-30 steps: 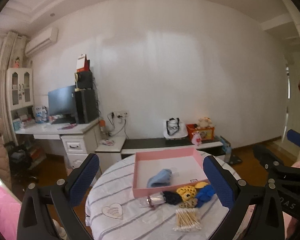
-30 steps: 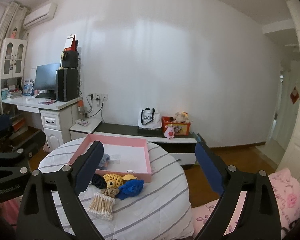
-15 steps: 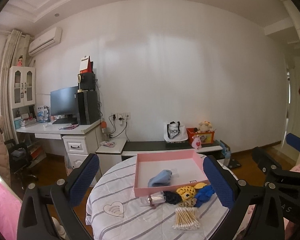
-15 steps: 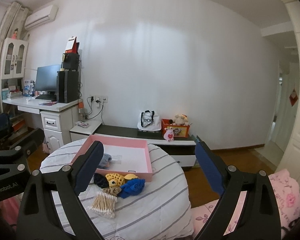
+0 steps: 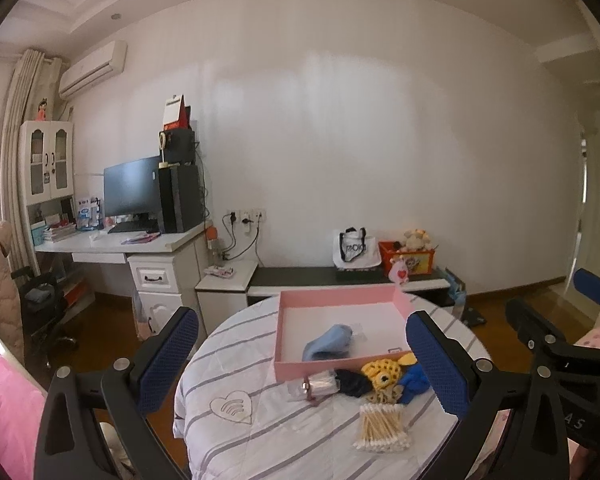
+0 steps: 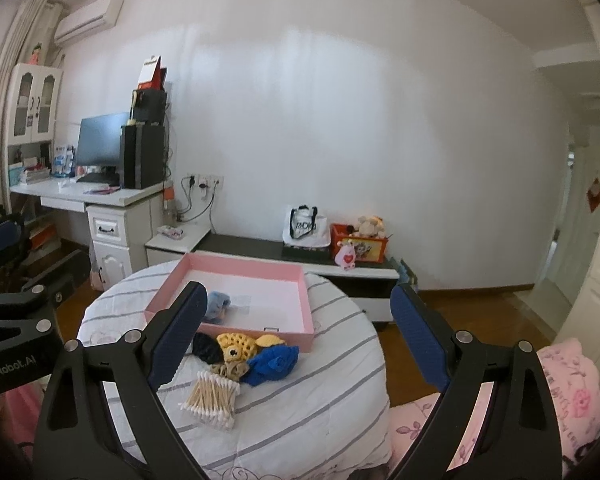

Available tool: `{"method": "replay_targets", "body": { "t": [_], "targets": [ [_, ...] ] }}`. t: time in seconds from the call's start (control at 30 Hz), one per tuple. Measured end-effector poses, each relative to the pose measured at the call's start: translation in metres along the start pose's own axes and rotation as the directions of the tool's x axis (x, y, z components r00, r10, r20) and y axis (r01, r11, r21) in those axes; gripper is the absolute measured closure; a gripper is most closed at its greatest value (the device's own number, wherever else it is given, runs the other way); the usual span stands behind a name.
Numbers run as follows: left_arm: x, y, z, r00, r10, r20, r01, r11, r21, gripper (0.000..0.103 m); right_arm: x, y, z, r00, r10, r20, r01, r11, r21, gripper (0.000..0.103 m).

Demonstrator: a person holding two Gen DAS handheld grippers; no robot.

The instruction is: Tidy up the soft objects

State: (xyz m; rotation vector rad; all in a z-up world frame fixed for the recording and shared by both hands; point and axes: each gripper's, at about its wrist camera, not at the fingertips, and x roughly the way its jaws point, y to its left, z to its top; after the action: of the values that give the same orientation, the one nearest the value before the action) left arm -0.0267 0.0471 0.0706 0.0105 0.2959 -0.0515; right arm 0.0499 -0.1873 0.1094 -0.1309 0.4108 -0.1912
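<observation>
Left wrist view looks level across the room, with the left gripper (image 5: 302, 354) held above the near edge of the round table covered in a white cloth with grey stripes (image 5: 260, 432). Its two blue-padded fingers (image 5: 168, 360) stand wide apart with nothing between them and touch nothing. The right gripper (image 6: 298, 340) is posed much the same, raised over the table's near side and aimed toward the far wall; its jaws are also spread wide and empty. Part of the right gripper's black frame shows at the right edge of the left wrist view, and the left gripper's frame shows at the left edge of the right wrist view, so the two tools sit side by side, apart.

On the table lies a shallow pink rectangular cardboard tray (image 5: 336, 368) with a white floor. A light blue folded cloth (image 5: 327, 346) lies inside it near the front wall. Just outside that front wall, on the cloth, sits a cluster of soft items touching each other: a dark navy knitted piece (image 6: 206, 348), a yellow crocheted toy with a dark eye (image 6: 236, 346), a bright blue knitted piece (image 6: 274, 362) and a small tan fabric piece (image 6: 230, 370). A small clear plastic container (image 5: 320, 384) lies left of the navy piece. Nearer the cameras, a bundle of wooden-stick cotton swabs (image 6: 212, 400) lies just beside the cluster.

Behind the table are a white desk with a black monitor (image 5: 132, 188) and a low black-topped cabinet (image 5: 300, 276).
</observation>
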Motion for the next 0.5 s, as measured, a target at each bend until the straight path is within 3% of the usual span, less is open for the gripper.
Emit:
{"method": "replay_targets", "body": {
  "t": [0.27, 0.5],
  "targets": [
    [0.043, 0.016, -0.005, 0.989, 0.038, -0.142, -0.039, 0.999, -0.008, 0.0, 0.038, 0.02, -0.019, 0.99, 0.063, -0.126, -0.066, 0.997, -0.025, 0.011],
    [0.089, 0.024, -0.02, 0.952, 0.089, -0.291, -0.092, 0.996, 0.005, 0.0, 0.08, 0.039, -0.051, 0.955, 0.105, -0.276, -0.122, 0.992, -0.042, 0.011]
  ]
}}
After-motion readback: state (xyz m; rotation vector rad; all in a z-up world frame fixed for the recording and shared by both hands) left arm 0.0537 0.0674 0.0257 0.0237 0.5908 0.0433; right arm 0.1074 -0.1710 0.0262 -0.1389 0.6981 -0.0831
